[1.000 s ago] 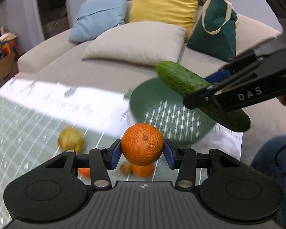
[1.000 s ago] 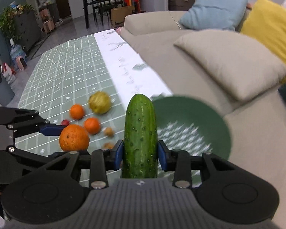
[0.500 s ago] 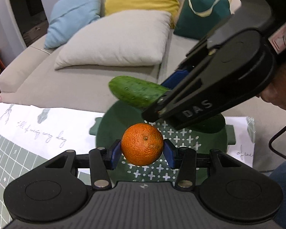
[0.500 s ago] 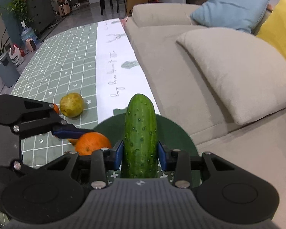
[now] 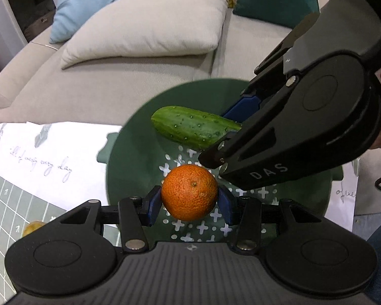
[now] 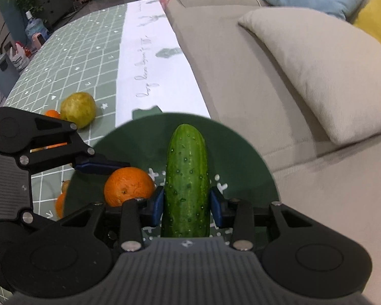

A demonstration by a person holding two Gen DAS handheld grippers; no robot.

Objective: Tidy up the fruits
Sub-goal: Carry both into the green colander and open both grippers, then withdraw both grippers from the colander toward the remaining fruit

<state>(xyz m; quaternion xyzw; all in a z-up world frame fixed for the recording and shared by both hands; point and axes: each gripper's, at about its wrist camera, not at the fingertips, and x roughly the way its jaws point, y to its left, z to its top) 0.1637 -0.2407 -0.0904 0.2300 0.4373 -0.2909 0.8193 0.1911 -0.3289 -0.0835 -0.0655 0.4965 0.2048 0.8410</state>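
Both grippers now hang right over the green bowl [image 5: 129,162], where a second ago they were back over the checked tablecloth [image 6: 71,58]. The right gripper [image 6: 186,203] with its cucumber [image 6: 186,178] sits much closer in front of the left gripper [image 5: 189,200] and its orange [image 5: 189,196], and lower.

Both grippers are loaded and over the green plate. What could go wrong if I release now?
The right gripper and left gripper crowd together above the dark green round plate, so opening may knock one against the other. The round orange could roll off once dropped. The long green cucumber may land on it.
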